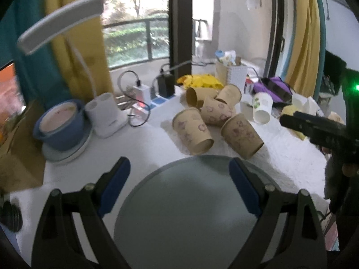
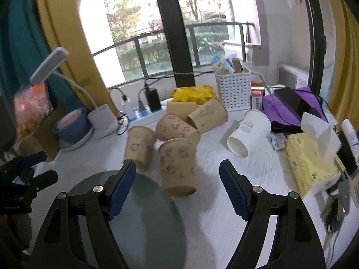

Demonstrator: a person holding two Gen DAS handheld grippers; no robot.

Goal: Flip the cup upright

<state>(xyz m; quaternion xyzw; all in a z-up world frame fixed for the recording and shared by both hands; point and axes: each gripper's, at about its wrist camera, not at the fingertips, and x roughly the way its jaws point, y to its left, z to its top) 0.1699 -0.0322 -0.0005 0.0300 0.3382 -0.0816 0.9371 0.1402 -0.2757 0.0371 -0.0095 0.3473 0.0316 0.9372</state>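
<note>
Several brown paper cups lie on their sides in a heap on the white table. The nearest one (image 2: 178, 168) (image 1: 241, 135) points its mouth toward me, and another (image 2: 139, 148) (image 1: 193, 132) lies to its left. A white paper cup (image 2: 249, 133) (image 1: 262, 107) lies on its side to the right. My right gripper (image 2: 178, 190) is open and empty, just short of the nearest brown cup. My left gripper (image 1: 179, 186) is open and empty above a round grey plate (image 1: 190, 213). The right gripper's black body (image 1: 320, 132) shows at the right edge of the left wrist view.
A blue bowl on a plate (image 2: 71, 127) and a white desk lamp (image 2: 102, 121) stand at the left. A white basket (image 2: 233, 87), purple bag (image 2: 291, 105) and yellow tissue box (image 2: 311, 159) crowd the back and right. The grey plate (image 2: 143, 219) lies near the front.
</note>
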